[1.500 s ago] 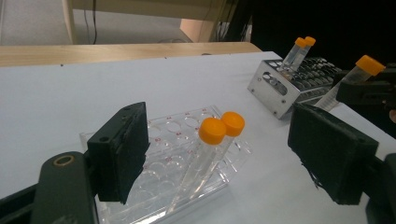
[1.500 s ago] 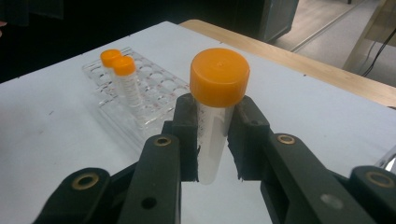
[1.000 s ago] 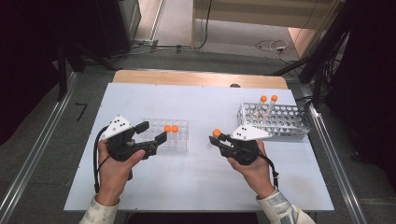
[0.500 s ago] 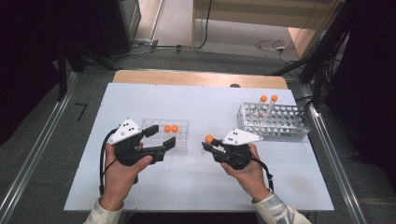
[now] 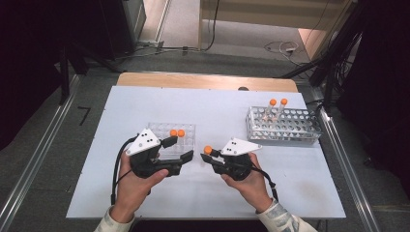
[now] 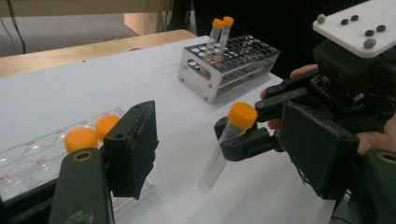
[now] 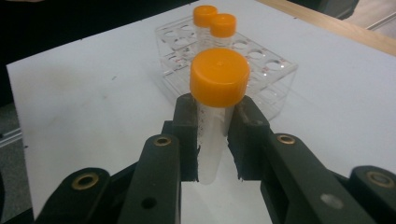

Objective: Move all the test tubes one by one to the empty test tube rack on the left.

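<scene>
My right gripper (image 5: 209,155) is shut on a clear tube with an orange cap (image 7: 219,77), held upright just below the cap a little above the white table. My left gripper (image 5: 180,150) stands open a short way to its left, beside a clear plastic rack (image 5: 186,142). Its jaws have just been closing with nothing between them. In the left gripper view the held tube (image 6: 219,154) shows ahead of the black pads (image 6: 133,149), apart from them. Two orange-capped tubes (image 5: 177,133) stand in the clear rack.
A metal tube rack (image 5: 290,128) stands at the table's back right with two orange-capped tubes (image 5: 278,104) in its far left corner. The white table (image 5: 145,104) ends at a wooden strip (image 5: 208,81) at the back. Cables trail from both grippers.
The two hands have come closer together. My left gripper moved right along the clear rack, and my right gripper moved left with the tube still in it.
</scene>
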Available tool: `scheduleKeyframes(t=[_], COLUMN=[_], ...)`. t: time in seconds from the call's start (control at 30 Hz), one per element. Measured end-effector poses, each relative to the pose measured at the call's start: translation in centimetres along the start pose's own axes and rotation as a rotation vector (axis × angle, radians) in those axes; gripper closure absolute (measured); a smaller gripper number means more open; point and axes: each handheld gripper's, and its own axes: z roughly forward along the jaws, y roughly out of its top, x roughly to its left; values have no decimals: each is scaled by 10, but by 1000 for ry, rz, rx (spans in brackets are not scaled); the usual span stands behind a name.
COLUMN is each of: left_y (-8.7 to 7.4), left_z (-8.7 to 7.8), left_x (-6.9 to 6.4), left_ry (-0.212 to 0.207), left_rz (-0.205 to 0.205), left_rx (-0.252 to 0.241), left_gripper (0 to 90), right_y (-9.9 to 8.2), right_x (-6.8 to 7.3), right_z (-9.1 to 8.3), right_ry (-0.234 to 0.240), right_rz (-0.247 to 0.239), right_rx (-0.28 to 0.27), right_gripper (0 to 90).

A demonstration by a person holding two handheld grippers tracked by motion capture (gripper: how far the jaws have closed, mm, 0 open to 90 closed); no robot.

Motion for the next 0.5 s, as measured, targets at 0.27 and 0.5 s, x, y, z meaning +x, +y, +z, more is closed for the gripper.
scheduleKeyframes(t=[0.27,0.5], left_y=[-7,-12], left_z=[14,21], left_x=[-11,-12], left_ry=[-24,-23], left_rz=[41,55], left_rx=[41,52], left_gripper=[366,515], right_y=[2,4], right_x=[16,23], right_z=[9,11], right_ry=[41,59], right_rz=[-29,-36], right_rx=[11,8], right_gripper=[718,718])
